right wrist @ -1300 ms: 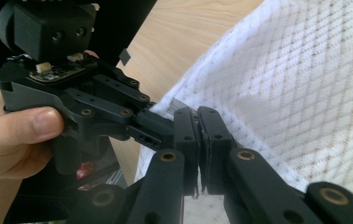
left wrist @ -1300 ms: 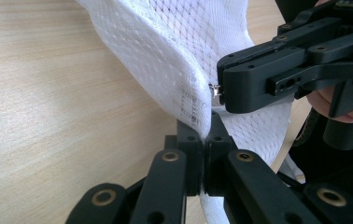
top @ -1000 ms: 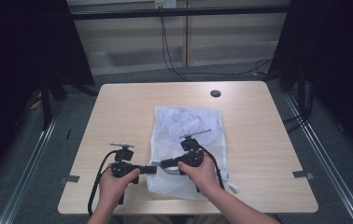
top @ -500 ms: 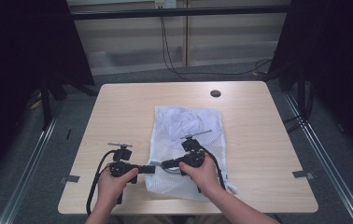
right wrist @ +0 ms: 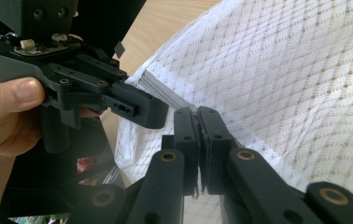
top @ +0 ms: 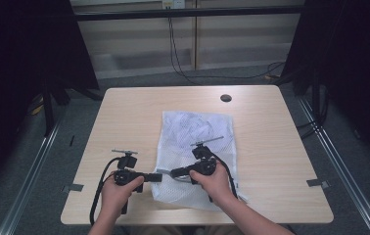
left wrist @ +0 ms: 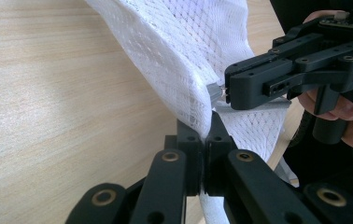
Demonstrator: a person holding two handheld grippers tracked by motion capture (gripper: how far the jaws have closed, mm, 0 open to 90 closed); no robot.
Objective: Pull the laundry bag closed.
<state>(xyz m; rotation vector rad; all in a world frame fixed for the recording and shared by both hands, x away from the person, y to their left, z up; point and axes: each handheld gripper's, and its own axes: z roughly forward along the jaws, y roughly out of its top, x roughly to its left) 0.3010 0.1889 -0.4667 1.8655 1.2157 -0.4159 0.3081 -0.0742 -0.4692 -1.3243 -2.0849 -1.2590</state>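
a white mesh laundry bag (top: 195, 147) lies flat on the wooden worktop (top: 124, 112), its near edge lifted toward the person. the left gripper (left wrist: 206, 135) has its jaws clenched on the bag's edge next to the grey zipper strip (right wrist: 163, 95). the right gripper (right wrist: 198, 123) is also clenched on the mesh close beside it; in the left gripper view its tip looks to be at the small zipper pull (left wrist: 214, 92), though the pull is too small to be sure. this looks like working the zipper. to do it well, keep the left grip firm as an anchor, hold the mesh taut, and draw the right hand straight along the zipper line so the netting doesn't snag.
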